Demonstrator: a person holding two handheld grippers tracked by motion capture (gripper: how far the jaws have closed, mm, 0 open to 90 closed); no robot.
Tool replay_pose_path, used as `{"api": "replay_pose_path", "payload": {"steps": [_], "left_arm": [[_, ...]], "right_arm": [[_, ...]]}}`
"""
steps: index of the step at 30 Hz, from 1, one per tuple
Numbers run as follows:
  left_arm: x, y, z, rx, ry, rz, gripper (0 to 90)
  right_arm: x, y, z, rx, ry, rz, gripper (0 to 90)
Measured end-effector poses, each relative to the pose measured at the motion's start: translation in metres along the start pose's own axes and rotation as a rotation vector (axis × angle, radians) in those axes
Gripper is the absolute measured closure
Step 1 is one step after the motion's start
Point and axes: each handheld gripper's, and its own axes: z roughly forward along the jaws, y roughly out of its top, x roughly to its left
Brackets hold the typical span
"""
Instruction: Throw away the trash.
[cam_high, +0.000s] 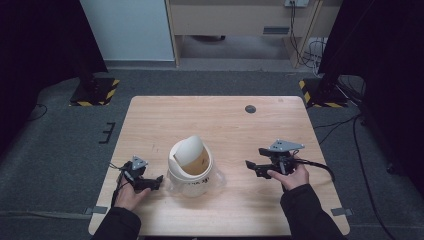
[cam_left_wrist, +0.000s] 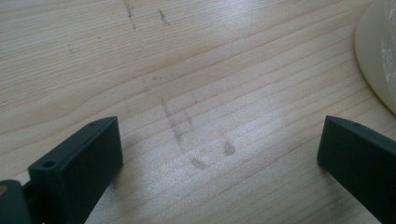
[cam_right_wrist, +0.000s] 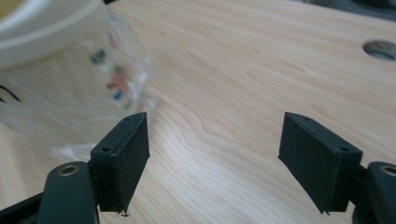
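A small white bin (cam_high: 190, 172) with a swing lid (cam_high: 190, 152) stands upright near the middle of the wooden table (cam_high: 225, 120), slightly toward the near edge; its long axis is vertical and the lid is tilted, its raised edge pointing to the far side. A clear bag skirts its base. The left gripper (cam_high: 159, 179) rests low just left of the bin, jaws spread wide over bare wood, holding nothing. The right gripper (cam_high: 252, 165) hovers to the right, apart from the bin, jaws wide and empty. The far half of the table lies open up to a small round hole (cam_high: 250, 109).
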Motion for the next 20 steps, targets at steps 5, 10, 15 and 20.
{"api": "replay_pose_path", "payload": {"steps": [5,10,15,20], "left_arm": [[0.000,0.000,0.000,0.000,0.000,-0.001,0.0],[0.000,0.000,0.000,0.000,0.000,0.000,0.0],[0.000,0.000,0.000,0.000,0.000,0.000,0.0],[0.000,0.000,0.000,0.000,0.000,0.000,0.0]], "right_arm": [[-0.020,-0.016,0.001,0.049,-0.055,0.033,22.2],[-0.042,-0.032,0.002,0.093,-0.114,0.054,20.2],[-0.060,-0.045,0.002,0.144,-0.167,0.055,18.9],[-0.075,-0.054,0.000,0.166,-0.217,0.078,16.9]]}}
